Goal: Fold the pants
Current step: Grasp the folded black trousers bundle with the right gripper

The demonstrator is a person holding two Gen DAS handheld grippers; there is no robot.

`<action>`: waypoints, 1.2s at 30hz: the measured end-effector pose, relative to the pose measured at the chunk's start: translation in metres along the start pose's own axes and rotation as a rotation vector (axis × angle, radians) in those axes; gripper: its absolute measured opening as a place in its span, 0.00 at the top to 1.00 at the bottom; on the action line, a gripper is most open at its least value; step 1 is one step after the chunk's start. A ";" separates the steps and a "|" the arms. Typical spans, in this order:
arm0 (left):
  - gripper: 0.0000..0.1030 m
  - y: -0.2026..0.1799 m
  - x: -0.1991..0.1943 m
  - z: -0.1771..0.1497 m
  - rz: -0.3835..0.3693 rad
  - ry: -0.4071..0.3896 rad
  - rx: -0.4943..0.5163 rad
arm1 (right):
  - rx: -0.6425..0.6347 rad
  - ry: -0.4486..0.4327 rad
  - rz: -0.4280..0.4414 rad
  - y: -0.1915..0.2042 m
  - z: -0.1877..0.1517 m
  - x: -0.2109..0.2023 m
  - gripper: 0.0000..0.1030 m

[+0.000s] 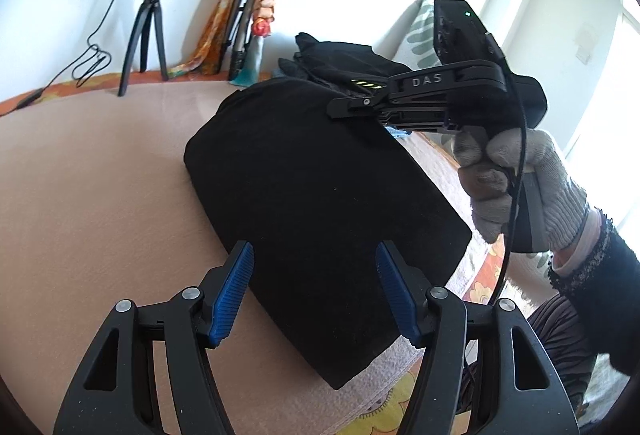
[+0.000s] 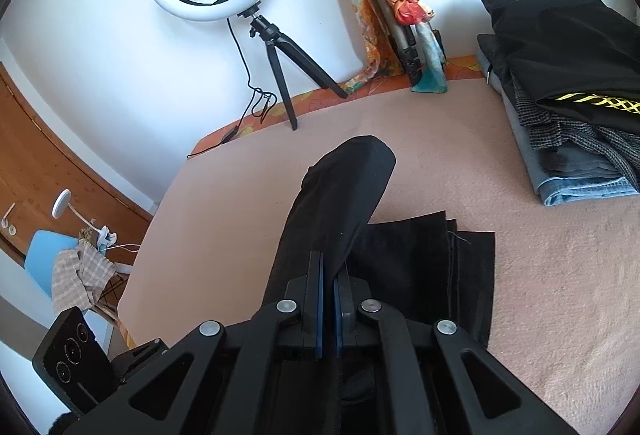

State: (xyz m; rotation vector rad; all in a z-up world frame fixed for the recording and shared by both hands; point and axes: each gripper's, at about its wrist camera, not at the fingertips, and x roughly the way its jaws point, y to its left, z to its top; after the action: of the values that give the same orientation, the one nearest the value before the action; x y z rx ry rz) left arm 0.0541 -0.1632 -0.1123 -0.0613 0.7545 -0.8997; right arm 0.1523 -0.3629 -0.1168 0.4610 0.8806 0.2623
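pants long axis away from camera | right gripper clamped (fabric lifted)

- Bare pink blanket spreads right of the black pants: open passage for a gripper there.
- Far right, a stack of folded clothes blocks that corner.
- Along the wall, the ring light tripod and a leaning scarf-wrapped stand crowd the back edge.
- Left gripper, fingers spread, hovers over the pants' near end; the right gripper bars the way above the far end.
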 end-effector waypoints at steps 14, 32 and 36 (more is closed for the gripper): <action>0.39 -0.034 0.037 -0.007 0.008 0.106 0.117 | 0.011 0.061 -0.138 -0.054 -0.004 0.008 0.99; 0.30 -0.052 0.043 -0.023 -0.010 0.178 0.128 | -0.019 0.083 -0.160 -0.069 -0.015 0.016 0.91; 0.28 -0.043 0.028 -0.015 -0.044 0.144 0.037 | 0.032 0.075 -0.076 -0.078 -0.019 0.003 0.64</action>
State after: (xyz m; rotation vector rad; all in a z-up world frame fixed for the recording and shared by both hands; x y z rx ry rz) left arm 0.0259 -0.2069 -0.1241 0.0202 0.8725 -0.9667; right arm 0.1412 -0.4245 -0.1671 0.4488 0.9742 0.1973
